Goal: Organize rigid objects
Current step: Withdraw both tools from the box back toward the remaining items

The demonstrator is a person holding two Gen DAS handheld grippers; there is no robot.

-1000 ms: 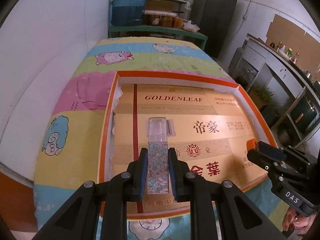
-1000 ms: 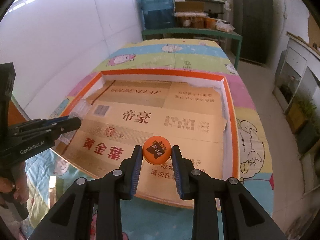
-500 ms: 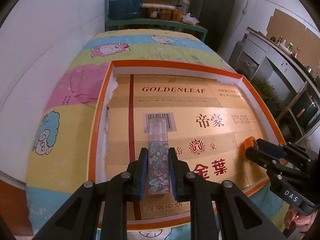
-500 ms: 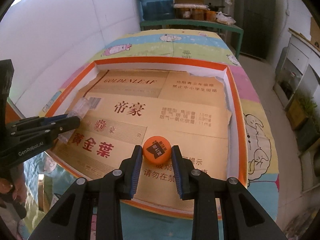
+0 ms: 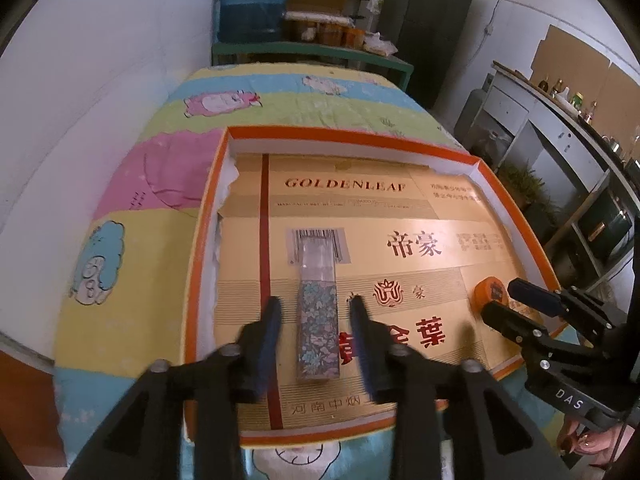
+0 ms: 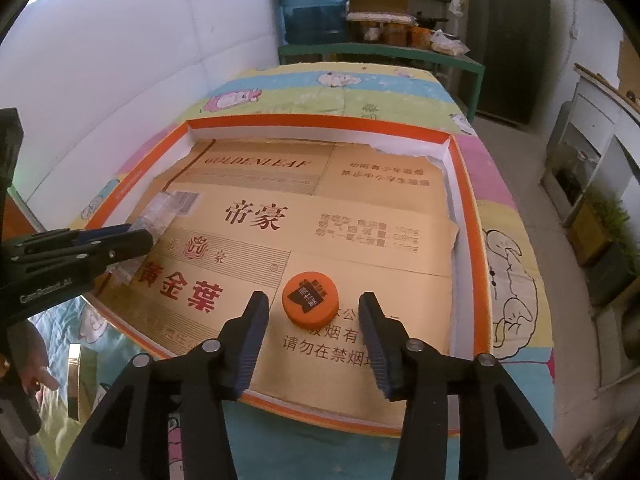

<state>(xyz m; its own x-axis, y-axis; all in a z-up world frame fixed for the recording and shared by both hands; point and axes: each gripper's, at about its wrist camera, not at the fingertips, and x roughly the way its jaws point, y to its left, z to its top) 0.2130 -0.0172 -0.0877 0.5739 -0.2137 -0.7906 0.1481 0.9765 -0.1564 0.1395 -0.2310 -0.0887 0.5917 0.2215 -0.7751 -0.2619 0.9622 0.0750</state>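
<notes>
A long clear box with a floral lower half [image 5: 317,320] lies flat on the cardboard in the orange-rimmed tray [image 5: 208,240]. My left gripper [image 5: 316,312] is open, its fingers on either side of the box and apart from it. A round orange cap with a black label [image 6: 310,304] lies on the cardboard near the tray's front right. My right gripper [image 6: 314,312] is open around it, not touching. The cap [image 5: 490,294] and right gripper also show in the left wrist view; the clear box end [image 6: 158,214] shows in the right wrist view.
The tray [image 6: 466,216] rests on a bed-like surface with a cartoon-print cover [image 5: 160,168]. A white wall runs along the left. A green shelf with a blue water jug [image 6: 312,0] stands at the far end. Cabinets [image 5: 560,152] line the right.
Both grippers opened. The floral box and the orange cap were let go and now lie on the cardboard in the tray. Both grippers moved forward over the tray beforehand.
</notes>
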